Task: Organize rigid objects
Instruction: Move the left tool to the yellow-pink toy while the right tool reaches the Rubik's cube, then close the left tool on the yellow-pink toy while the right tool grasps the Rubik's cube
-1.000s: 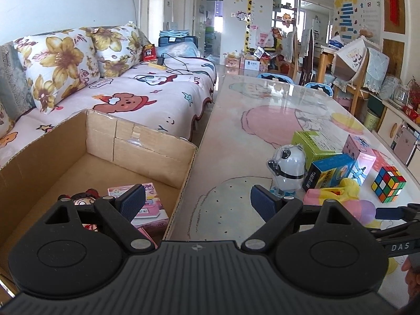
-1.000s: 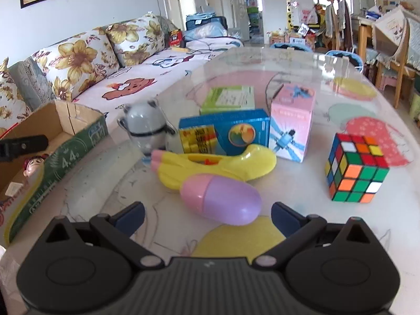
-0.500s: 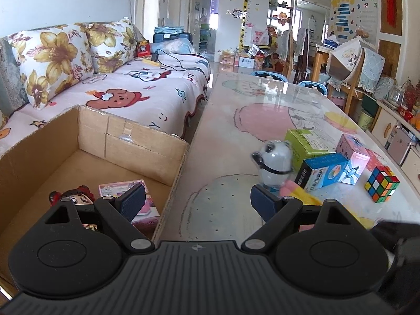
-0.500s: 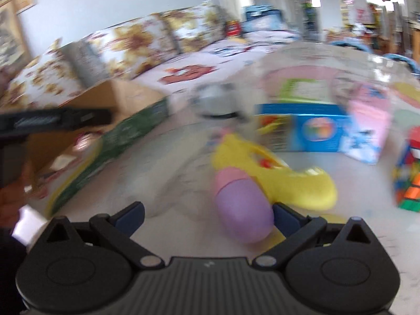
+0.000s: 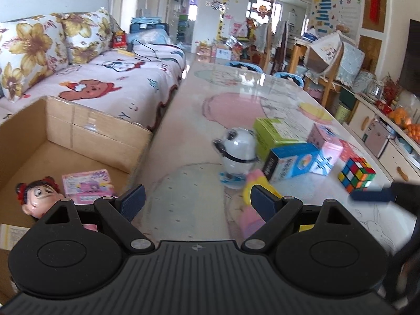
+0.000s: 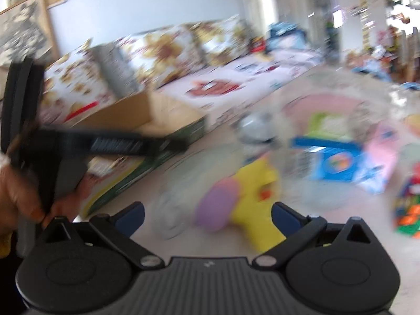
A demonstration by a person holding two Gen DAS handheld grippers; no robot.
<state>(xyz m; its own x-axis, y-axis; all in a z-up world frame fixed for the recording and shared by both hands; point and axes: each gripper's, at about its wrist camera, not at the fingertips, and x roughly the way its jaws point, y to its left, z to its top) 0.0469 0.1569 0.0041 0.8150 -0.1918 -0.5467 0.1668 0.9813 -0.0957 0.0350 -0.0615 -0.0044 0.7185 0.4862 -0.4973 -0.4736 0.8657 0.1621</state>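
My left gripper [image 5: 195, 202] is open and empty, above the table edge beside the cardboard box [image 5: 97, 134]. The box holds a pink pack [image 5: 88, 185] and a doll head [image 5: 36, 200]. On the table stand a panda toy [image 5: 237, 155], a green box [image 5: 275, 135], a blue box [image 5: 294, 164], a pink box [image 5: 325, 148], a Rubik's cube [image 5: 357, 174] and a yellow-and-pink toy [image 5: 253, 191]. My right gripper [image 6: 207, 216] is open and empty, just short of the yellow toy [image 6: 258, 183] with its purple end [image 6: 216, 204]. The right view is blurred.
A sofa [image 5: 105, 86] with flowered cushions runs along the left behind the box. The long glass table [image 5: 236, 84] stretches away ahead. A cabinet [image 5: 380, 141] lines the right side. The left gripper and hand [image 6: 34, 157] show at the left of the right wrist view.
My left gripper has shifted right, away from over the box toward the table. My right gripper has swung left quickly; the toys now sit to its right and the view is blurred.
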